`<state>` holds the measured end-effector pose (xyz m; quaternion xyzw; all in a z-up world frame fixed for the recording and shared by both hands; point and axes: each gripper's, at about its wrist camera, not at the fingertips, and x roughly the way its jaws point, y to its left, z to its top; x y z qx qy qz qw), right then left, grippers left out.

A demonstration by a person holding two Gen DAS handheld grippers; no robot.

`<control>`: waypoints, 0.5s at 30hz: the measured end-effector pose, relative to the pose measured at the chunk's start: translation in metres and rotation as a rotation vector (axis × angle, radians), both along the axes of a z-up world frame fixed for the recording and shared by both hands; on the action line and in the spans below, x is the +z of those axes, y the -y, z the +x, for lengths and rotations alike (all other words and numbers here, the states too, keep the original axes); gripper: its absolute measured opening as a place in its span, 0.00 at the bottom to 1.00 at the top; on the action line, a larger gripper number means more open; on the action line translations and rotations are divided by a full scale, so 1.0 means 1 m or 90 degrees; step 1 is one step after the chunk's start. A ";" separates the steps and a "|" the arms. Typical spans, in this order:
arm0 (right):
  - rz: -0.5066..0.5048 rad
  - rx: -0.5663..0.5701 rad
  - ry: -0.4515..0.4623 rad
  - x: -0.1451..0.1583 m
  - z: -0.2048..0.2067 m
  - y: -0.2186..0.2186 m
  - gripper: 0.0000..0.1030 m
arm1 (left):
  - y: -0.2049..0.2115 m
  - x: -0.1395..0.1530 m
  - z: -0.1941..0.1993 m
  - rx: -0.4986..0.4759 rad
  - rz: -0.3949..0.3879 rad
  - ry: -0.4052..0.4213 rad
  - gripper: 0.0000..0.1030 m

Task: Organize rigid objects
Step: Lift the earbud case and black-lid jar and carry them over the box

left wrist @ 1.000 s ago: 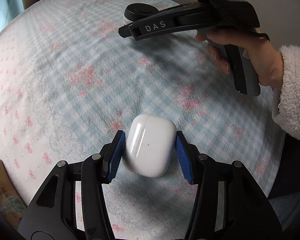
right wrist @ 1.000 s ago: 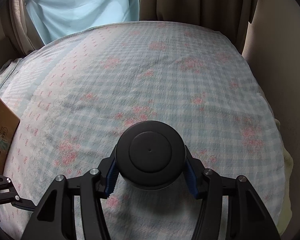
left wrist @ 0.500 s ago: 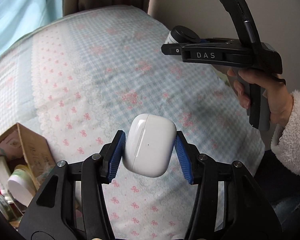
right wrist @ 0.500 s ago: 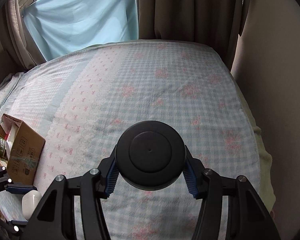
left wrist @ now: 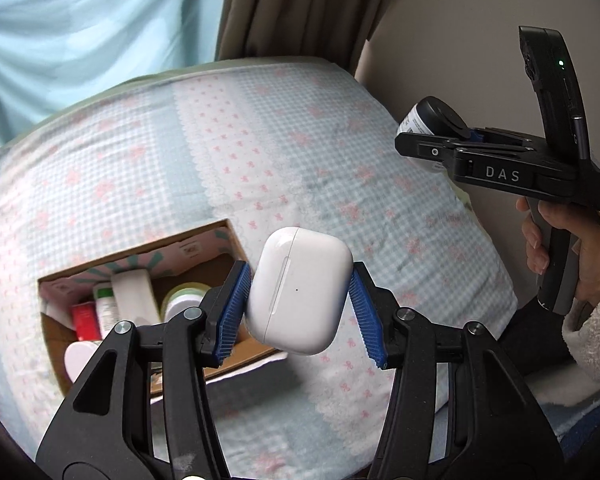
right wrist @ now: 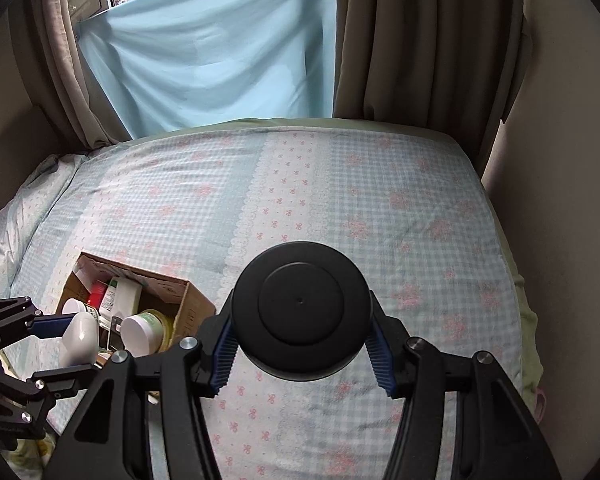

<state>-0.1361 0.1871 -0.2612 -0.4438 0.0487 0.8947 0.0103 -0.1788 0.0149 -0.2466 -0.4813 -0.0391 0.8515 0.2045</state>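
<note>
My left gripper is shut on a white earbud case and holds it in the air above the right rim of an open cardboard box. The box holds several bottles and jars. My right gripper is shut on a black-lidded jar, held high over the bed. In the left wrist view the right gripper and its jar are up at the right. In the right wrist view the left gripper, the case and the box are at the lower left.
A bed with a blue checked floral cover fills both views. Curtains and a light blue sheet over the window stand behind it. A wall runs along the bed's right side. A pillow lies at the left.
Both grippers have risen and swung left with their loads. The cardboard box has come into view under the left gripper, and the window and curtains now show.
</note>
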 end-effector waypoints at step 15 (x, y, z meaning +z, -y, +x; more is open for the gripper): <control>-0.063 0.007 0.081 -0.009 -0.030 0.143 0.51 | 0.175 -0.031 0.001 0.060 -0.040 0.042 0.46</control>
